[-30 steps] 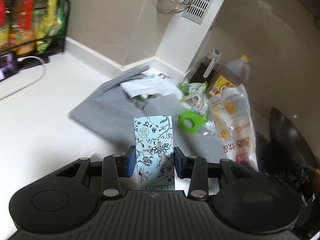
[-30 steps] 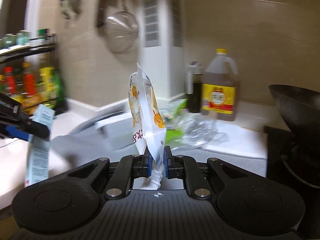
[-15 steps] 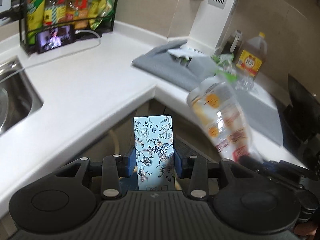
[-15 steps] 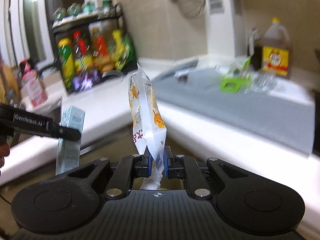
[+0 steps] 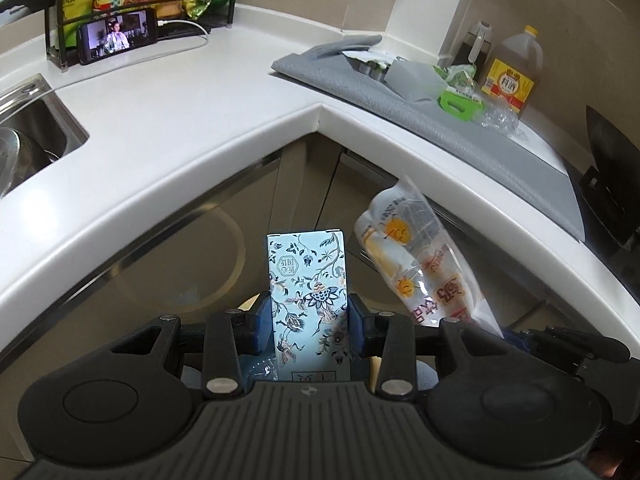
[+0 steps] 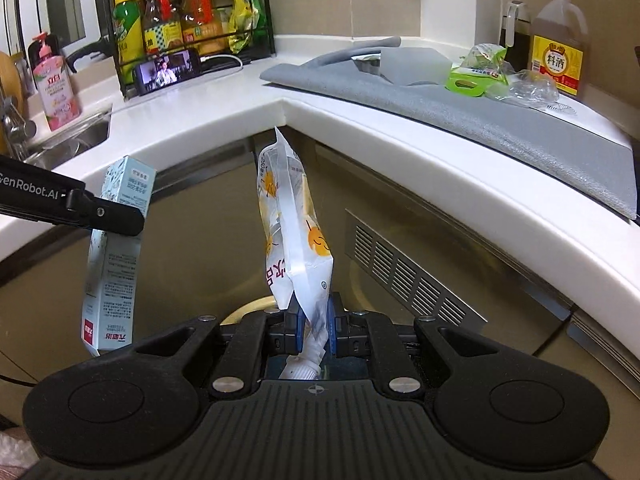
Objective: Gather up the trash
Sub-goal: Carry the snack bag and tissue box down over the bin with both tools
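My left gripper [image 5: 308, 326] is shut on a pale blue flowered carton [image 5: 307, 280], which stands upright between its blue pads below the counter's edge. The right wrist view shows that carton [image 6: 116, 256] hanging at the left, clamped by the left gripper's black finger [image 6: 100, 216]. My right gripper [image 6: 314, 328] is shut on the bottom of a clear plastic bag [image 6: 292, 232] printed with yellow suns and red lettering. In the left wrist view the bag [image 5: 420, 272] sits just right of the carton. More trash lies on the grey mat [image 6: 520, 128]: a green wrapper [image 6: 472, 76] and crumpled clear plastic [image 6: 532, 88].
A white L-shaped counter [image 5: 192, 128] curves around both grippers, with beige cabinet fronts [image 6: 400, 240] below it. A sink [image 5: 28, 136] lies at the left, a black rack of bottles [image 6: 180, 32] with a phone [image 6: 166, 72] behind it. A cooking-wine jug [image 6: 558, 44] and a black wok [image 5: 612, 152] are at the right.
Both grippers have pulled back from the mat and sunk below the counter's edge, each keeping its item. The trash pile, close before, now lies far off on the counter.
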Tool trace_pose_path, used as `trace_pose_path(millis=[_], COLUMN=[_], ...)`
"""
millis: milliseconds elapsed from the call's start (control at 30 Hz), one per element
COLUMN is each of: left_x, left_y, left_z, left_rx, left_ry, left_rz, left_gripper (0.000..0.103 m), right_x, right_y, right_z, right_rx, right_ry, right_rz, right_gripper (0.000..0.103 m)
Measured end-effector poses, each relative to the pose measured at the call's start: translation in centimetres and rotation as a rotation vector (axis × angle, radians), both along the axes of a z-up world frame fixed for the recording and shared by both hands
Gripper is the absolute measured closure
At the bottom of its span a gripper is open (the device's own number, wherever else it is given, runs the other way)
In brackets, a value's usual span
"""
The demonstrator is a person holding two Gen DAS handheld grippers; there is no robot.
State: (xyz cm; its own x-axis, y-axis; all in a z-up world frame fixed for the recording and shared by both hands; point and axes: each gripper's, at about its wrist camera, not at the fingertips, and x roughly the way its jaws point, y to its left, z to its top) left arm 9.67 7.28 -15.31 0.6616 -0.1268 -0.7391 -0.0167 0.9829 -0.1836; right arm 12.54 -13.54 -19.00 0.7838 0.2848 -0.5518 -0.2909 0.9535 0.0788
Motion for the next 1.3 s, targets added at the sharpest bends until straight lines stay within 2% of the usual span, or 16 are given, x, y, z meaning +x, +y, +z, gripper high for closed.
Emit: trace_pose_path(millis=[600, 1300], left_x=[1.8, 4.8], left_y=[-1.1, -0.5], left_z=[-2.1, -6.7], left_rx=[0.029, 0.038], left_ry=[0.062, 0.187], left_rz=[-0.018, -0.010], left_gripper=[0.060, 0.060], right_x=[1.5, 4.6], right_y=[-0.3, 0.6], right_z=[-1.9, -4.3], right_rx=[-0.009, -0.066], right_ry=[0.075, 0.162], right_rz=[0.001, 0.011], right_gripper=[0.090, 0.090])
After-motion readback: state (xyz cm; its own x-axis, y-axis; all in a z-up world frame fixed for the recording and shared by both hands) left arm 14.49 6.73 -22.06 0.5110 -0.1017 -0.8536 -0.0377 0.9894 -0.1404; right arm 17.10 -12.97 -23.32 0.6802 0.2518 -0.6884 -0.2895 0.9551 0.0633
